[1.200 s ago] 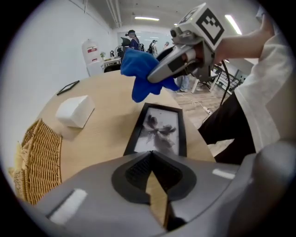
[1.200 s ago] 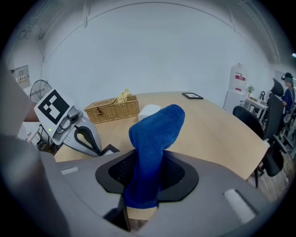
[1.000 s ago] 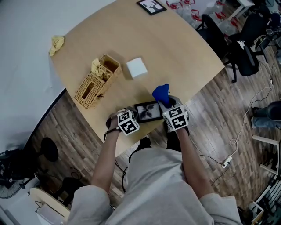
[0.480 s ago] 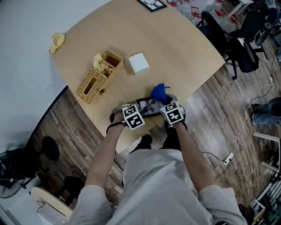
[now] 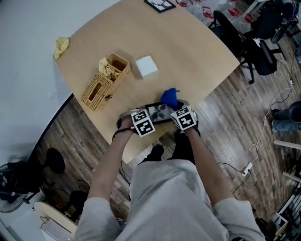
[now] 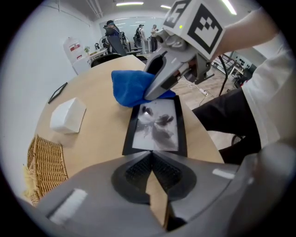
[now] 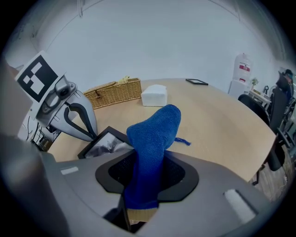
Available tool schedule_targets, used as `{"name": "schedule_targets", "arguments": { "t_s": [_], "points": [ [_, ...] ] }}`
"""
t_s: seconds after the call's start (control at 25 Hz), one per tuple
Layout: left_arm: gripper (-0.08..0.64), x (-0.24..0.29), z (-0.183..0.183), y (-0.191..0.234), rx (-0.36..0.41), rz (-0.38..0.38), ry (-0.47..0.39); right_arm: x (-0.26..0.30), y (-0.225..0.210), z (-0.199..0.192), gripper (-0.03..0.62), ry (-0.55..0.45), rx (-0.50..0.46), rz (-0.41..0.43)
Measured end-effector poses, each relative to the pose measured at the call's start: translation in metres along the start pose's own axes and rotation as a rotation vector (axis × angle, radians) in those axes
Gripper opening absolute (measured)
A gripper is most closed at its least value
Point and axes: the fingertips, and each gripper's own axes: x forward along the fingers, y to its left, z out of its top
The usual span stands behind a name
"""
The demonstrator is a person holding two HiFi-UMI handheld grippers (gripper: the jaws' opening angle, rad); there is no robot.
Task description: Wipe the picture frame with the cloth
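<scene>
A black picture frame (image 5: 158,113) with a grey print lies flat near the table's front edge, also seen in the left gripper view (image 6: 157,126) and partly in the right gripper view (image 7: 104,142). My left gripper (image 5: 141,123) is shut, its tips (image 6: 151,156) at the frame's near short edge. My right gripper (image 5: 182,117) is shut on a blue cloth (image 7: 155,134). The cloth (image 6: 130,86) is bunched over the frame's far end, with the right gripper's fingers (image 6: 159,83) angled down onto it.
A wicker basket (image 5: 102,83) holding a yellowish rag and a white box (image 5: 146,66) stand further back on the round wooden table (image 5: 197,52). A yellow rag (image 5: 61,45) and a second small frame (image 5: 160,4) lie at the far edges. Office chairs (image 5: 256,44) stand to the right.
Both grippers have shifted slightly further onto the table. The left gripper has closed in on the frame's end, and the cloth has settled onto the frame's other end.
</scene>
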Motion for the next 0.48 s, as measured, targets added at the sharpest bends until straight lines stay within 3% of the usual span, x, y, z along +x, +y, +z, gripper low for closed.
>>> {"name": "schedule_targets", "arguments": {
  "t_s": [0.48],
  "points": [
    [0.052, 0.0, 0.0, 0.002, -0.004, 0.021, 0.001, -0.007, 0.006, -0.011, 0.129, 0.001, -0.026, -0.006]
  ]
}}
